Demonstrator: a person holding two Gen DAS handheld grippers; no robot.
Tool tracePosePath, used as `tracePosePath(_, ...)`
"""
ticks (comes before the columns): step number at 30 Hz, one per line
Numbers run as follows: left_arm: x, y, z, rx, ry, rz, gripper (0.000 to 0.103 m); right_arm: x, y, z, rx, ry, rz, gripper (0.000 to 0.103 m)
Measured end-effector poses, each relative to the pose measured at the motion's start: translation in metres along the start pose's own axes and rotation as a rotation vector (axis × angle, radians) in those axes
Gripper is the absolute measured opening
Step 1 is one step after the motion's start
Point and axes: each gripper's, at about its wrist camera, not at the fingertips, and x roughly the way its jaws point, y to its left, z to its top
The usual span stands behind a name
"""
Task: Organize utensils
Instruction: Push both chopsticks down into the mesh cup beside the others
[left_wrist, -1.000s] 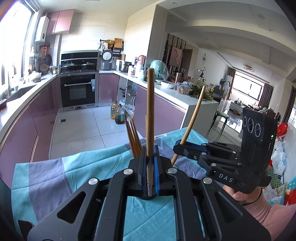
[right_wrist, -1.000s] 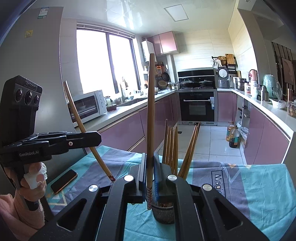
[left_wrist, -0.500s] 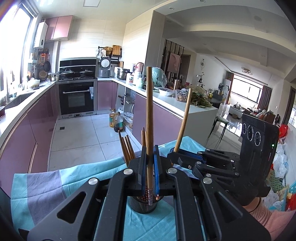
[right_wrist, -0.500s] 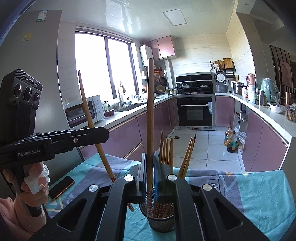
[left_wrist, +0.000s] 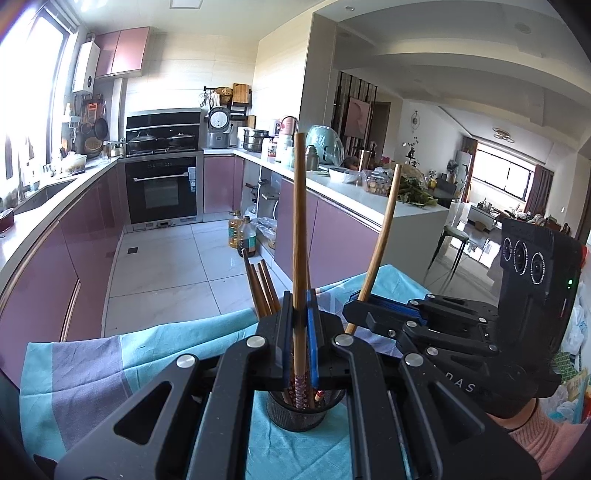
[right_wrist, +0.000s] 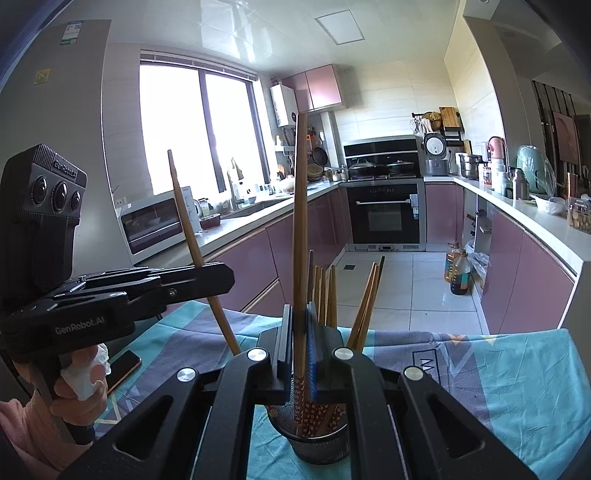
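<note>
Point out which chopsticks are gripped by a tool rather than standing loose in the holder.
Two: the left tool clamps one chopstick, the right tool another. The rest lean loose in the holder.

The black left hand-held gripper (left_wrist: 300, 332) has its blue-padded jaws pressed together on a thin wooden chopstick (left_wrist: 298, 236), pointing upright. The black right hand-held gripper (right_wrist: 299, 347) is clamped likewise on another wooden chopstick (right_wrist: 300, 229).

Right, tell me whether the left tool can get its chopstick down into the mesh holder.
Probably yes: the left tool holds its chopstick upright over the mesh holder, patterned tip already inside the rim.
</note>
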Motion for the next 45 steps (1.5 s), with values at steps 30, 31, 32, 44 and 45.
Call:
tracePosePath(30,0.024,0.005,0.0,-0.003,0.087,0.008,0.007,0.023,-0.006,-0.011,0.02,0.067,-0.004,0.006)
tracePosePath(31,0.026,0.005,0.0,-0.003,0.09,0.009,0.007,0.024,-0.006,-0.012,0.02,0.069,-0.003,0.006)
tracePosePath(32,0.027,0.006,-0.001,-0.003,0.093,0.009,0.007,0.025,-0.006,-0.012,0.02,0.072,-0.003,0.006)
tracePosePath(44,0.039,0.005,0.002,0.001,0.129,0.018,0.007,0.031,-0.008,-0.018,0.029,0.091,0.0,0.006)
tracePosePath(45,0.041,0.005,0.002,0.002,0.132,0.019,0.007,0.032,-0.009,-0.018,0.03,0.092,0.001,0.006)
